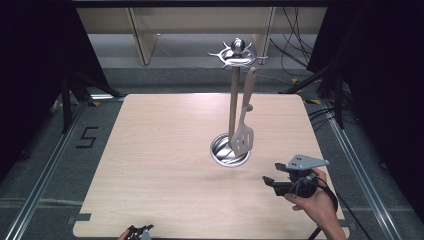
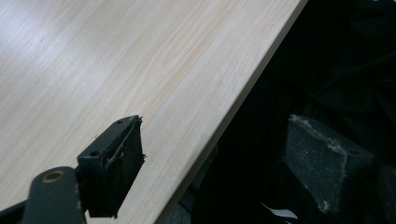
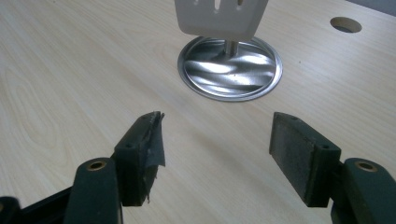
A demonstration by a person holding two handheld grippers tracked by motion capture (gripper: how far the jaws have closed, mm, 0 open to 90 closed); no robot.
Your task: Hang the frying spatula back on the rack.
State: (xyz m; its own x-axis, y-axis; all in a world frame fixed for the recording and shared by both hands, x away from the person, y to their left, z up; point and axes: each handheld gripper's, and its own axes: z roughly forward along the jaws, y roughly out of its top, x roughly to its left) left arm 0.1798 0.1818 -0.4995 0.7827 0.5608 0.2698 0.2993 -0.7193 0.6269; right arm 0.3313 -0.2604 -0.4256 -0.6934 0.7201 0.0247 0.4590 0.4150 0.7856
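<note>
Right gripper [image 1: 270, 182] jaws spread and empty near the worktop's [image 1: 150, 165] right front edge, should approach the slotted spatula [image 1: 243, 136] hanging on the rack [image 1: 234, 107] mid-worktop squarely; left gripper [image 2: 212, 163] open at the front edge.

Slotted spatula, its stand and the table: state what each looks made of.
Slotted spatula: pale, matte, unpainted, probably light wood; grain too faint to be sure, so plastic is possible.
Stand: polished metal, likely steel; its round base mirrors wavy highlights.
Table: light wood or wood-look laminate, smooth with a low sheen; printed-looking straight grain leaves this open.
</note>
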